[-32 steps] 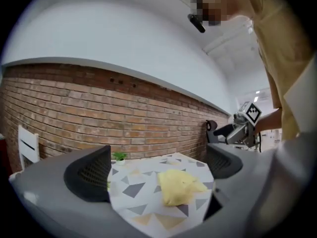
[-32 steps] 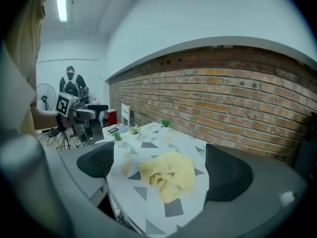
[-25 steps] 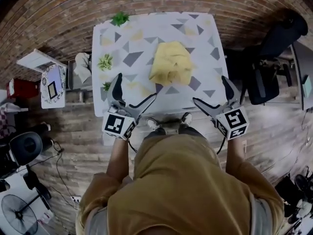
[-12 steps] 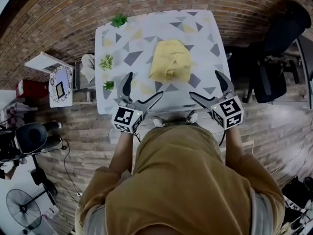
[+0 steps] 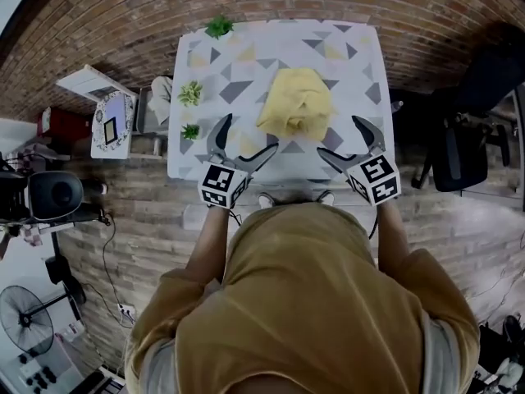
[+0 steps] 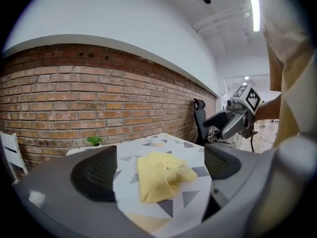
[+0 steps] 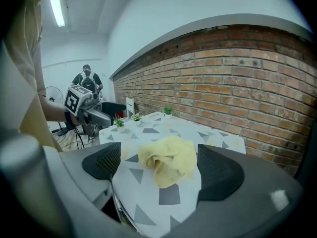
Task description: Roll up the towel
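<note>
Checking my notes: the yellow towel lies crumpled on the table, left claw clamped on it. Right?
No: the left gripper view shows the left claw open, clear of the towel. It does lie crumpled on the table.

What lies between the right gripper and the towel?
Only bare table separates the right gripper from the towel, in the head view. Its open, empty jaws have just closed slightly.

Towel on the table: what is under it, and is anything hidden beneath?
The crumpled yellow towel lies on the table, on its triangle-patterned top. The patch it covers, and anything inside its folds, cannot be seen.
</note>
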`<state>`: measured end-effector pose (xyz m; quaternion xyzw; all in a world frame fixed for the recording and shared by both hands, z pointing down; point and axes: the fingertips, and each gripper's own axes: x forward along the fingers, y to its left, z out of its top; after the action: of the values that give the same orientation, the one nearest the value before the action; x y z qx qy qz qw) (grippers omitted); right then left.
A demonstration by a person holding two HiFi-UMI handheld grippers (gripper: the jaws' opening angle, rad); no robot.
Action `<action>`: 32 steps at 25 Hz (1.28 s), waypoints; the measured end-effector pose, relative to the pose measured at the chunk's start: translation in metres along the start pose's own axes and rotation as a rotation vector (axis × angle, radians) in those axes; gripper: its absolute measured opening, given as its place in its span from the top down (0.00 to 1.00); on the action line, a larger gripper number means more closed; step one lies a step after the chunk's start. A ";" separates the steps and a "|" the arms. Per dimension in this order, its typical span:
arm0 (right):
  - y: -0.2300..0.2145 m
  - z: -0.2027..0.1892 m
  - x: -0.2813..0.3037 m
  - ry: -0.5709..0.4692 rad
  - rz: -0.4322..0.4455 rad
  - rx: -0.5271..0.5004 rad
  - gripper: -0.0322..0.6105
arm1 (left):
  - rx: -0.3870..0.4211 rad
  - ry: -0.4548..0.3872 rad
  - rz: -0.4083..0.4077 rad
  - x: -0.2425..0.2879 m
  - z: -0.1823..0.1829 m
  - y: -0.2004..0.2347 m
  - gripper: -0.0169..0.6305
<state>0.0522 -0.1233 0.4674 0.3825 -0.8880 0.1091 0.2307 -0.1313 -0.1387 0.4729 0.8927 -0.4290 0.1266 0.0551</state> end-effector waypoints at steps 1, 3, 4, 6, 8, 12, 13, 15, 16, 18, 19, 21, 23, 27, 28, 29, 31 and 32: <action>-0.002 -0.004 0.003 0.007 0.001 -0.003 0.20 | 0.002 0.009 0.001 0.000 -0.002 0.000 0.04; -0.002 -0.014 0.010 0.037 0.010 -0.008 0.21 | 0.009 0.034 -0.002 0.001 -0.009 -0.002 0.08; -0.002 -0.020 0.013 0.055 0.017 -0.013 0.22 | 0.012 0.050 -0.006 0.003 -0.015 -0.003 0.13; -0.002 -0.032 0.018 0.091 0.033 -0.030 0.26 | 0.022 0.085 -0.018 0.008 -0.026 -0.005 0.23; -0.002 -0.041 0.025 0.118 0.046 -0.042 0.32 | 0.043 0.126 -0.040 0.015 -0.038 -0.006 0.32; -0.002 -0.059 0.043 0.157 0.050 -0.050 0.53 | 0.100 0.248 -0.081 0.034 -0.073 -0.008 0.36; -0.001 -0.065 0.048 0.171 0.055 -0.057 0.56 | 0.112 0.277 -0.089 0.039 -0.082 -0.008 0.38; 0.002 -0.079 0.062 0.218 0.071 -0.081 0.56 | 0.132 0.322 -0.101 0.049 -0.097 -0.008 0.44; 0.003 -0.086 0.069 0.245 0.078 -0.096 0.56 | 0.139 0.341 -0.107 0.053 -0.102 -0.007 0.47; 0.003 -0.101 0.081 0.294 0.082 -0.124 0.58 | 0.149 0.374 -0.127 0.063 -0.110 -0.006 0.53; 0.003 -0.108 0.085 0.316 0.083 -0.133 0.58 | 0.150 0.391 -0.141 0.068 -0.114 -0.007 0.55; 0.003 -0.121 0.092 0.356 0.090 -0.142 0.59 | 0.148 0.431 -0.169 0.075 -0.124 -0.009 0.58; 0.003 -0.135 0.098 0.391 0.106 -0.144 0.60 | 0.158 0.467 -0.187 0.081 -0.132 -0.008 0.58; 0.004 -0.147 0.104 0.434 0.133 -0.157 0.60 | 0.208 0.499 -0.239 0.096 -0.136 -0.012 0.58; 0.003 -0.147 0.105 0.442 0.138 -0.162 0.60 | 0.211 0.508 -0.257 0.100 -0.137 -0.015 0.58; 0.003 -0.149 0.106 0.451 0.142 -0.162 0.60 | 0.211 0.520 -0.277 0.104 -0.139 -0.017 0.58; 0.001 -0.156 0.109 0.474 0.146 -0.149 0.60 | 0.215 0.549 -0.312 0.112 -0.142 -0.018 0.58; -0.001 -0.158 0.110 0.486 0.146 -0.141 0.60 | 0.210 0.562 -0.323 0.115 -0.143 -0.017 0.58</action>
<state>0.0384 -0.1343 0.6593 0.2629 -0.8372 0.1518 0.4550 -0.0745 -0.1853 0.6422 0.8801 -0.2348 0.4008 0.0981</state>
